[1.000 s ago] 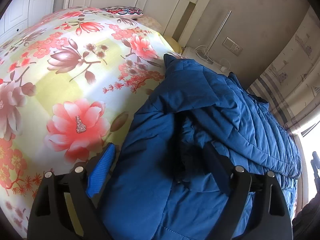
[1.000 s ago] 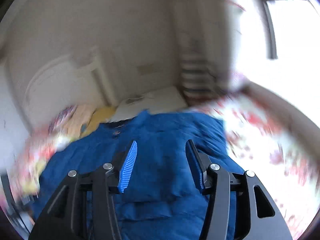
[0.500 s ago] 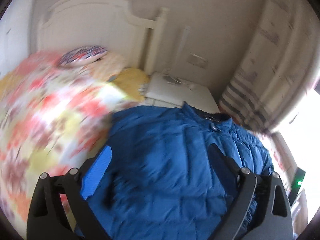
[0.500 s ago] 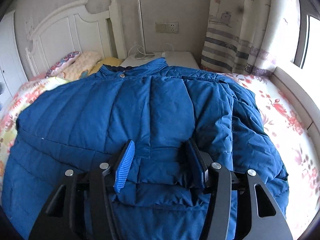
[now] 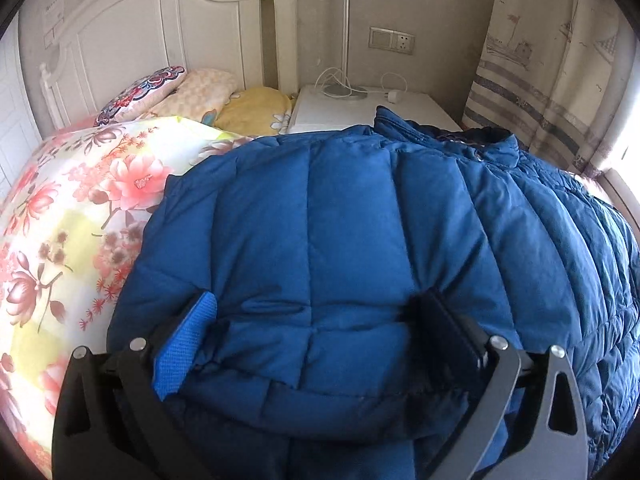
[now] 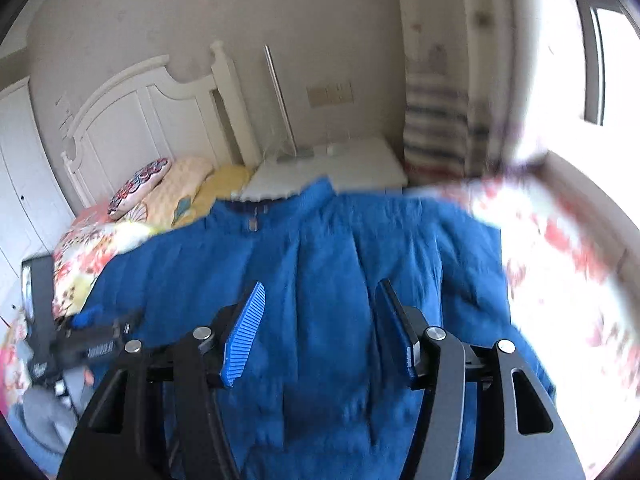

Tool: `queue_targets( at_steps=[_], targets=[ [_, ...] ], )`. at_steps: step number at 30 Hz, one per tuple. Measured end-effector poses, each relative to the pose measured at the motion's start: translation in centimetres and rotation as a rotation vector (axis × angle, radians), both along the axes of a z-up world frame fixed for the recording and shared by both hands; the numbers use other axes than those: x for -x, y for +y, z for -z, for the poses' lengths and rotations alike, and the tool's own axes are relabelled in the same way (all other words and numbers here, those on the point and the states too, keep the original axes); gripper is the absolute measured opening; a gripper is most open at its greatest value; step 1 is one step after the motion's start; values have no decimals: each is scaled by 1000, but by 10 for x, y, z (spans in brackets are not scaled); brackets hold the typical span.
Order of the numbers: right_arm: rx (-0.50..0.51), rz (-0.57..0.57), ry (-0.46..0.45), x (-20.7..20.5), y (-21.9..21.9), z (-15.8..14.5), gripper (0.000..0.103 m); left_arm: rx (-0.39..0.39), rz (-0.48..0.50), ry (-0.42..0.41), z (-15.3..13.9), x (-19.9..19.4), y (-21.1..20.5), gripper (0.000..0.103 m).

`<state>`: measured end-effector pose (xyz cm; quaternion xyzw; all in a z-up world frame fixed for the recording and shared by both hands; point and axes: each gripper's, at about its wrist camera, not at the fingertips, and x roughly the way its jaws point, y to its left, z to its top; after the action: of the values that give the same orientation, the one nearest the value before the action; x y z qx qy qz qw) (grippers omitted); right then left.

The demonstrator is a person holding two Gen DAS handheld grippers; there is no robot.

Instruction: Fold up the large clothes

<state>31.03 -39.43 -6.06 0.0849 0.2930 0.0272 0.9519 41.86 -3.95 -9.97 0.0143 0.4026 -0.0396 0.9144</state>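
Blue quilted jacket (image 5: 340, 240) lies spread on the floral bed (image 5: 72, 240), collar toward the headboard. Left gripper (image 5: 316, 332): jaws just opened wide, straddling a puffed fold, apparently released. Right gripper (image 6: 320, 328): jaws part-spread, empty, above the jacket.

A floral quilt (image 5: 76, 216) covers the bed at left. Far off, pillows (image 5: 176, 92) lean on a white headboard (image 5: 168, 36). Right of it a white nightstand (image 5: 360, 112) carries what may be a lamp (image 5: 346, 40); a striped curtain (image 5: 548, 80) hangs far right.
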Motion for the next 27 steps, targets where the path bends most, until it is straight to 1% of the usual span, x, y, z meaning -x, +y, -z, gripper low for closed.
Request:
queue_targets(
  at_steps=[1,2,4,5,6,7,8,9,10,11,12,13,14,15,17,18,20,21,22,23,24,25,26,27],
  targets=[
    [39,8,18,-16,2,1,55,2,0,-1,0,0,-1,101],
    [53,14,38,-26,1,4,55,4,0,-1,0,0,0,101],
    [84,13,150,-64,-4,29,57,7,1,-1,3,0,3,101],
    [87,-4,186,-72,-5,38,59,8,3,-3,3,-1,4,101],
    [78,-13,205,-77,-6,43,59,9,2,-4,3,-1,4,101],
    [83,-6,222,-78,-5,40,59,9,1,-3,3,-1,4,101],
    [92,4,235,-77,-3,35,58,11,1,-3,3,-1,4,101],
    [80,34,200,-69,-3,26,59,14,1,-5,3,-1,5,101],
    [56,61,135,-61,-6,17,60,18,0,-4,3,-1,5,101],
    [49,77,91,-56,-7,14,63,20,0,-3,4,-2,6,101],
    [75,94,79,-55,-8,17,67,22,-2,-2,4,-2,6,101],
    [104,91,167,-65,-9,33,68,21,-3,-3,4,-2,6,101],
    [81,50,222,-71,-13,49,70,22,-2,-4,3,-2,6,101],
    [74,45,204,-67,-15,47,70,23,-3,-5,3,-2,6,101],
    [63,56,219,-55,-16,34,69,24,-3,-4,4,-2,6,101],
    [41,66,198,-43,-16,26,69,26,-3,-5,4,-2,7,101],
    [-18,52,103,-11,-15,8,71,22,-5,-4,4,-2,6,101],
    [-10,16,62,10,-7,2,76,22,-5,-5,4,-2,6,101],
    [21,-11,69,17,0,3,79,24,-5,-5,3,-2,6,101],
    [77,-48,104,20,10,11,82,23,-5,-5,4,-2,6,101],
    [138,-102,180,21,21,31,85,21,-5,-4,4,-2,6,101],
    [163,-116,211,17,28,44,86,21,-5,-4,4,-2,6,101],
    [210,-122,198,22,32,55,86,19,-4,-6,3,-2,5,101],
    [219,-115,193,27,35,53,86,15,-5,-6,3,-2,5,101]
  ],
)
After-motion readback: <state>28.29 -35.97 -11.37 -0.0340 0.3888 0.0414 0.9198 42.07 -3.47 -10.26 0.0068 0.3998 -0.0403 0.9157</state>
